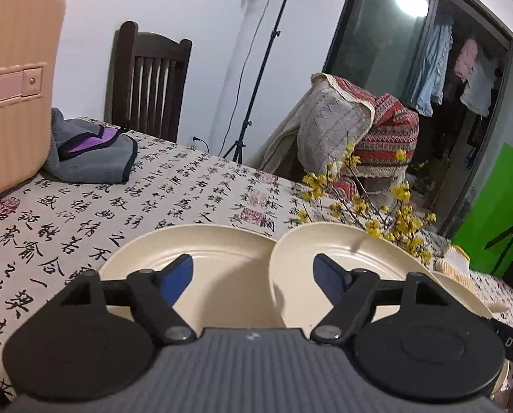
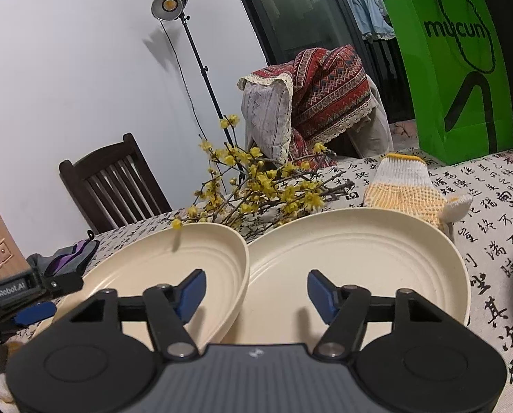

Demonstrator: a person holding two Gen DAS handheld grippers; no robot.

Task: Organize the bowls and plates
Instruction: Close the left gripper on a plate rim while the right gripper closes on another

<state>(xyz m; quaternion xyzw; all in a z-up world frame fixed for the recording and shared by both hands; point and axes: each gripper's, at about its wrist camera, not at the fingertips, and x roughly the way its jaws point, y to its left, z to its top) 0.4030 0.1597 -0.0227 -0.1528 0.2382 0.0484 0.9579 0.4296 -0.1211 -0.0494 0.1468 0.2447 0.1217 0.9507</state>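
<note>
The left tongs (image 1: 253, 272) are spread wide with nothing between the blue pads (image 1: 177, 272), hovering over two cream plates. The left plate (image 1: 222, 268) lies flat on the table (image 1: 84, 213); the middle plate (image 1: 325, 258) is tilted, its edge overlapping the left plate's rim. The right tongs (image 2: 256, 292) gape too, empty, above the seam where the middle plate (image 2: 174, 258) lies over the right plate (image 2: 359, 258), which sits flat. The left tongs (image 2: 36, 311) show at this view's left edge. Yellow blossom twigs (image 2: 256, 186) lie just behind the plates, one bloom hanging over the middle plate. A knitted glove (image 2: 404, 189) lies beside the right plate's far rim, a green bag (image 2: 456, 69) beyond it. A suitcase (image 1: 12, 79) and grey cloth (image 1: 91, 151) sit at the table's far left.
</note>
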